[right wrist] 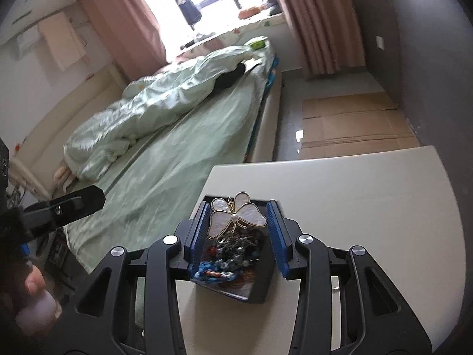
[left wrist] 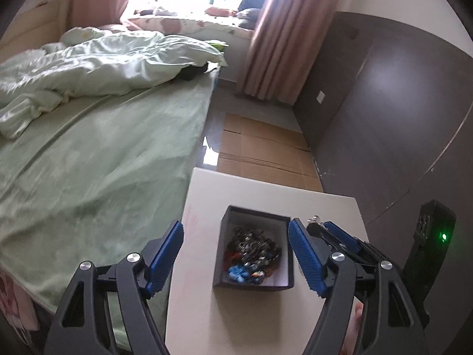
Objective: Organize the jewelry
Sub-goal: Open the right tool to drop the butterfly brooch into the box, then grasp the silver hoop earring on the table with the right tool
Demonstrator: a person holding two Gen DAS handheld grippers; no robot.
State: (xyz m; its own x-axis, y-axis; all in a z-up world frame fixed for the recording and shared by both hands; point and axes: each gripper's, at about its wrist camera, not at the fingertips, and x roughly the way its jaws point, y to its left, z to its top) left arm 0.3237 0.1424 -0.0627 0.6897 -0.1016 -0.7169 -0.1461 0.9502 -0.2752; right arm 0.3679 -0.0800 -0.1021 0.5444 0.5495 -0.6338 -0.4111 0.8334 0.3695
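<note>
Mother-of-pearl butterfly brooch point(right wrist: 236, 217) sits clamped between ribbed blue pads of right gripper point(right wrist: 240, 230), above dark square box point(left wrist: 254, 248) of beaded jewelry; left gripper point(left wrist: 236, 259) gapes apart.

Pearly butterfly brooch point(right wrist: 235, 213) above dark jewelry-filled box point(left wrist: 254, 247)

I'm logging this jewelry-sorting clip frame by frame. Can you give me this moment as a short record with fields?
surface: white table beside a bed
container: dark open box on the table, holding a pile of mixed jewelry
left gripper: open, empty, jaws either side of the box
right gripper: shut on butterfly brooch, held above the box
brooch look: pearly white wings, gold frame, small pearl at centre
</note>
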